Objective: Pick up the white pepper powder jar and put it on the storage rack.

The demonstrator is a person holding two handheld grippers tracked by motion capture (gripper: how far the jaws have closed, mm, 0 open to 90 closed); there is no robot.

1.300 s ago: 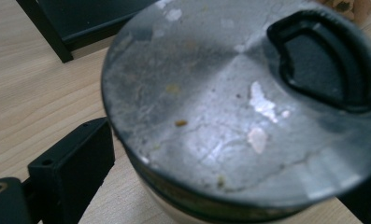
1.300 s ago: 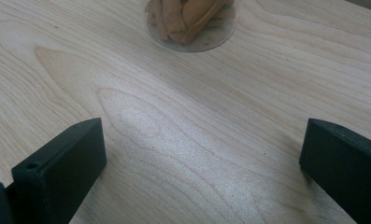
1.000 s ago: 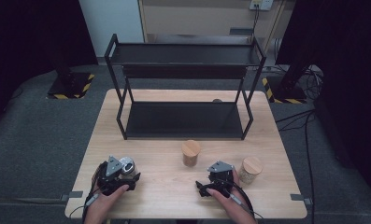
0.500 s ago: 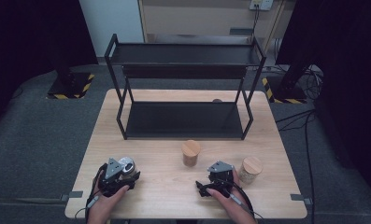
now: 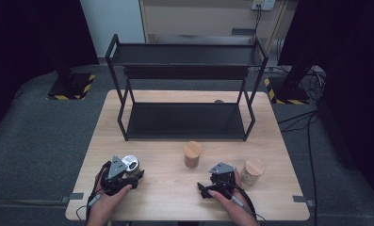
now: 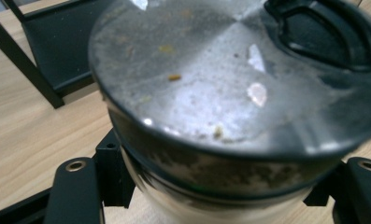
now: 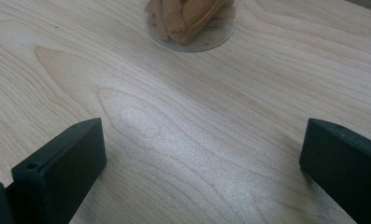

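Observation:
My left gripper (image 5: 121,173) (image 6: 220,191) sits at the table's front left, shut on a jar with a scuffed metal lid (image 5: 131,165) (image 6: 230,79). The black jaws press on the jar's body from both sides just under the lid. My right gripper (image 5: 212,186) (image 7: 202,163) rests low at the front right, open, with bare wood between its fingers (image 7: 61,163). In the right gripper view a glass jar of brown pieces (image 7: 190,21) stands ahead of it, apart from the jaws.
Two jars with wooden lids stand on the table (image 5: 166,188), one in the middle (image 5: 192,153) and one right of my right hand (image 5: 253,170). A black two-tier metal rack (image 5: 184,84) takes up the table's far half.
The left gripper's jaws have drawn in around the metal-lidded jar. The right hand has kept still.

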